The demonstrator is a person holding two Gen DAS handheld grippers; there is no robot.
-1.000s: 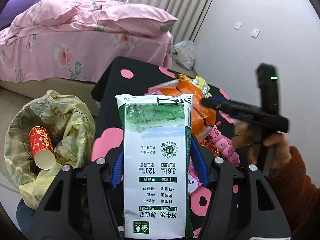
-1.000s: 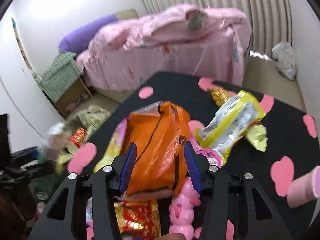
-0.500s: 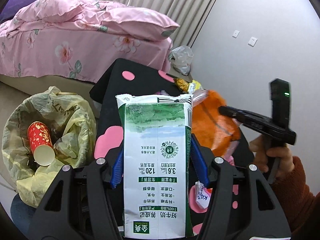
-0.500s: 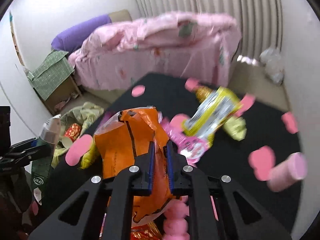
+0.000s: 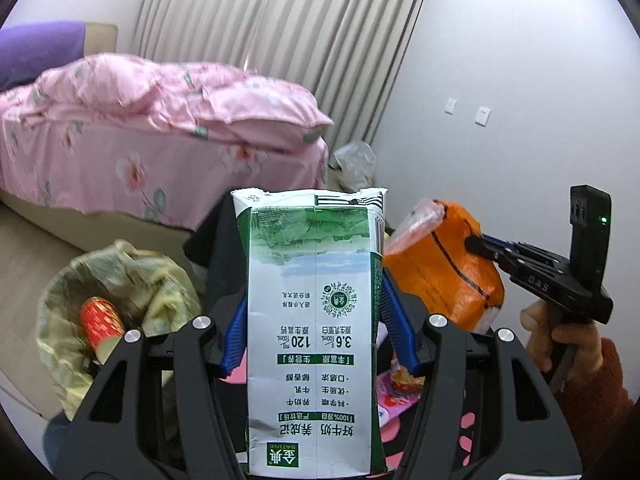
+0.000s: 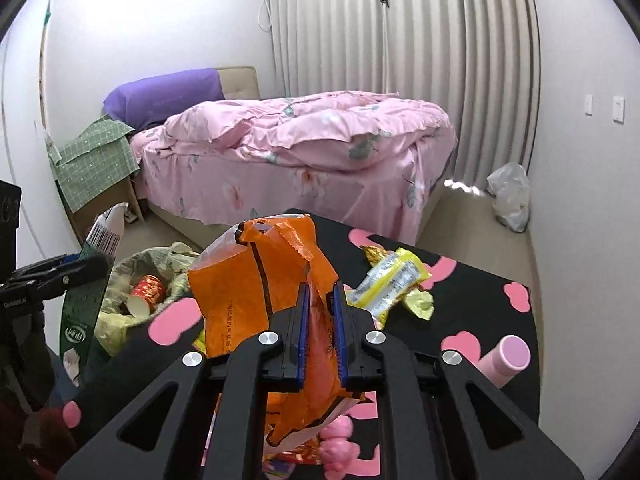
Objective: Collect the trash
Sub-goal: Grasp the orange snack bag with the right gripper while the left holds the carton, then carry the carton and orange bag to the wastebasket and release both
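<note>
Orange snack bag (image 6: 256, 280) pinched between right gripper (image 6: 320, 308) fingers, nearly pressed together, bag lifted above the black tabletop (image 6: 476, 304). Milk carton (image 5: 316, 320) clamped upright between left gripper (image 5: 316, 320) fingers, spread wide around it. Bin bag (image 5: 132, 276) with red cup (image 5: 100, 320) lower left.

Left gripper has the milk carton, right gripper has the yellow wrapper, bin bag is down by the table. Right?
Not quite. The right gripper is shut on the orange bag, as the right wrist view shows; the yellow wrapper lies on the table.
</note>
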